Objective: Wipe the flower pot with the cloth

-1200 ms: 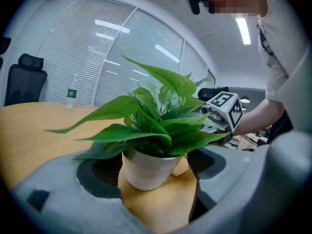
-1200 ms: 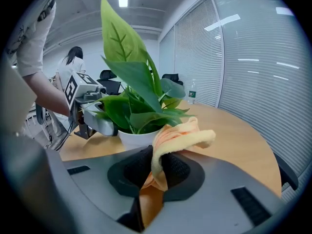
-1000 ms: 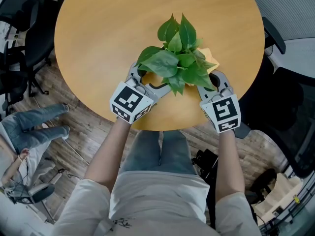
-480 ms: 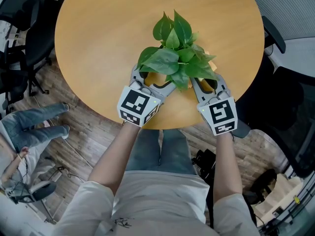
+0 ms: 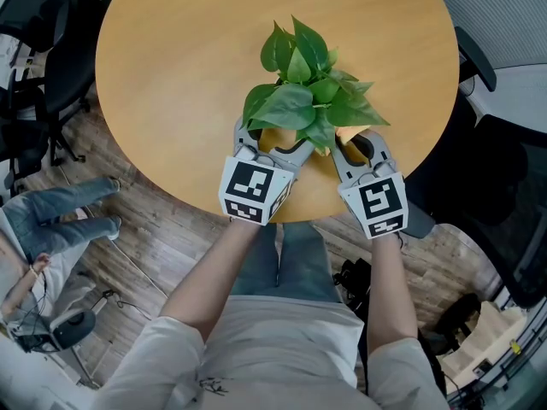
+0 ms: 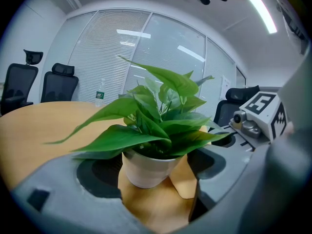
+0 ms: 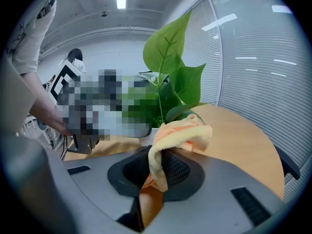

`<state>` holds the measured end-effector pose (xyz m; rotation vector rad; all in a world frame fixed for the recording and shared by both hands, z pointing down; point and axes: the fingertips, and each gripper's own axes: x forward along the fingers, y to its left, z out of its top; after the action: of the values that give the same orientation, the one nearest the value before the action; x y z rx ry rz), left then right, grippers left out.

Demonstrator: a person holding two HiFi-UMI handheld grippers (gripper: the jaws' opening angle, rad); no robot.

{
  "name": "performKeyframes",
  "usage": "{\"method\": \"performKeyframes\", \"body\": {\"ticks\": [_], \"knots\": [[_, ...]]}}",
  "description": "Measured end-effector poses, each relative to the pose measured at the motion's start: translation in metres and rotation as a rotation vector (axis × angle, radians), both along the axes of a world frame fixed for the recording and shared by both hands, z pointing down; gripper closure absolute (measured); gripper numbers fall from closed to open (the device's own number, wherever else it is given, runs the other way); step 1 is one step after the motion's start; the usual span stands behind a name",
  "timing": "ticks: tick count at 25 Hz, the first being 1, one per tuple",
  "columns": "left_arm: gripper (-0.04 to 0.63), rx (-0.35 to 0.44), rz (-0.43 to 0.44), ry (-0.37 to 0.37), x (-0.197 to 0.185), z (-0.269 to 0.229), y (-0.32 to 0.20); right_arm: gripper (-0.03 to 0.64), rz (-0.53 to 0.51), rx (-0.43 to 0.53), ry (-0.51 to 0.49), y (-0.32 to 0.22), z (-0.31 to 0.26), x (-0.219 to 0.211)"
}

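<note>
— Office first: slatted blinds [image 6: 112,57] on the glass, black chairs [image 6: 58,84] behind; then the round wooden table [image 5: 171,58], with the plant near its front edge. Where's the flower pot [image 6: 146,169] itself?

— Under the leaves [image 5: 308,92]; from the head view they hide it. The left gripper view shows it plainly: small, white, upright on the table, standing between that gripper's jaws.

— Gripped?

— I'd say not. The left gripper [image 5: 272,143] has its jaws spread, one either side of the pot; there's table showing on the right side; whether the left pad touches, I cannot tell.

— And the other one?

— The right gripper [image 5: 359,135] is clamped on the cloth [image 7: 180,135]; a soft orange-yellow bunch stands out past the jaws, just beside the pot's right flank. Contact or not I can't make out.

— So how to wipe it well?

— Steady the pot first, I think: close the left jaws gently on its wall, low down; a light pot will probably skid or tip otherwise. Then press the bunched cloth, not the jaw tips, against the wall and sweep around; stay below the rim, so the leaves aren't dragged.
</note>
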<state>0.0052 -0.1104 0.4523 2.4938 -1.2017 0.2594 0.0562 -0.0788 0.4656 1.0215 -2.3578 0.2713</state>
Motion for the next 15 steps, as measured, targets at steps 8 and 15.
{"method": "performKeyframes", "body": {"ticks": [8, 15], "knots": [[0.179, -0.002, -0.022, -0.004, 0.0015, 0.0000, -0.0007, 0.566, -0.006, -0.008, -0.014, 0.0058, 0.0012, -0.0041], [0.178, 0.015, 0.144, -0.037, -0.0068, 0.0024, 0.0041, 0.566, 0.010, -0.008, -0.019, 0.0017, 0.0013, 0.0057]]}}
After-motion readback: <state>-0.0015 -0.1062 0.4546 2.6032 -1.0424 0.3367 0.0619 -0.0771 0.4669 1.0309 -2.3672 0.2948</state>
